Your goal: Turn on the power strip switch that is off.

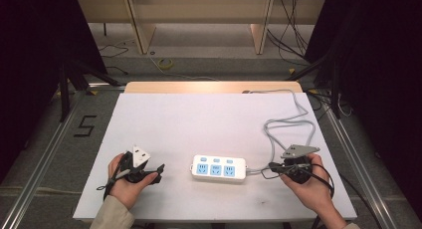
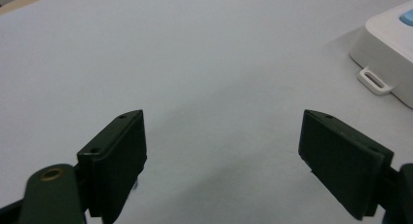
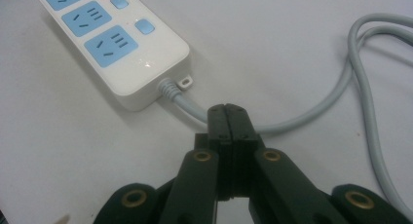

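High view: a white power strip lies on the table, between the two grippers. The left gripper sits well to the strip's left, held low in the left hand, jaws pointing toward the strip. The right gripper is just off the strip's right end, in the right hand, its tip at the grey cord where that leaves the strip. The cord loops away ahead of this gripper toward the table's far edge.

Left gripper view: the jaws stand wide apart with bare table between them, so this gripper is released and holds nothing. The strip's corner, with a small mounting tab, lies ahead and to the right, apart from the jaws.

Right gripper view: the jaws are pressed flat together, clenched, with nothing between them. The gripper's tip rests right at the cord, which passes just beyond it; contact looks likely but I cannot tell for certain. The strip lies ahead to the left, three blue sockets and switches facing up.

Judging by this, the work is at its start: the strip lies flat and untouched, no socket is occupied, and neither gripper has a hold. Everything from taking hold of the strip or cord onward seems left to do.
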Demonstrator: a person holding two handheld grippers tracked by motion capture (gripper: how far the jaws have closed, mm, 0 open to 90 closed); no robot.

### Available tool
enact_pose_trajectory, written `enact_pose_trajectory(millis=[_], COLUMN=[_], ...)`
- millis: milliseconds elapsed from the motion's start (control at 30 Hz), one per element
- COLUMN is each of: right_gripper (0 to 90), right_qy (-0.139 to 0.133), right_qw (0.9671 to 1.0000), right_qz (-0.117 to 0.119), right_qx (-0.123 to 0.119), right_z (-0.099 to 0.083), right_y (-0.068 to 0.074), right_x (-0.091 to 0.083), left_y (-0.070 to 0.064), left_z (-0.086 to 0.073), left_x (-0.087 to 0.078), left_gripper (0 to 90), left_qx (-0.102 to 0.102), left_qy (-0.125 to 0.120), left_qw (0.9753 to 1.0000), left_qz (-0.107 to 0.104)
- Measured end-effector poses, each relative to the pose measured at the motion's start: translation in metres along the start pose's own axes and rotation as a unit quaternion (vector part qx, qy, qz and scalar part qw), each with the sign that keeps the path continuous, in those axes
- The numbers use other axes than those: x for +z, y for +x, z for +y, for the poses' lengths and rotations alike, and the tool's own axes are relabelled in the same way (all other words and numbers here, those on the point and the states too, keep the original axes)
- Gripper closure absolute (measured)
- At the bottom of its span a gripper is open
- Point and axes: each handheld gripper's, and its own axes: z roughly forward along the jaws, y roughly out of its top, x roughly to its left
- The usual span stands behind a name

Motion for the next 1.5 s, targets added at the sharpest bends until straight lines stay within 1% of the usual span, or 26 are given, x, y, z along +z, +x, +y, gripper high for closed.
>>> enact_pose_trajectory(millis=[567,700,733,800,1500], right_gripper=[90.0,90.0,90.0,90.0,90.0], right_qy=[0.006,0.007,0.008,0.009,0.015], right_qw=[0.9999,0.9998,0.9997,0.9997,0.9992], right_qz=[0.009,0.010,0.012,0.013,0.023], right_qx=[-0.013,-0.013,-0.017,-0.016,-0.029], right_z=[0.011,0.014,0.015,0.016,0.028], right_y=[0.005,0.007,0.008,0.008,0.015], right_x=[0.005,0.007,0.007,0.008,0.014], left_y=[-0.001,-0.002,-0.002,-0.002,-0.004], left_z=[0.000,0.000,0.000,0.000,0.001], left_x=[0.001,0.001,0.001,0.001,0.001], left_gripper=[17.5,17.4,17.5,17.5,17.5], left_qx=[0.001,0.002,0.002,0.002,0.006], left_qy=[0.000,0.000,0.000,0.000,-0.002], left_qw=[1.0000,1.0000,1.0000,1.0000,1.0000], left_qz=[-0.002,-0.002,-0.002,-0.002,-0.003])
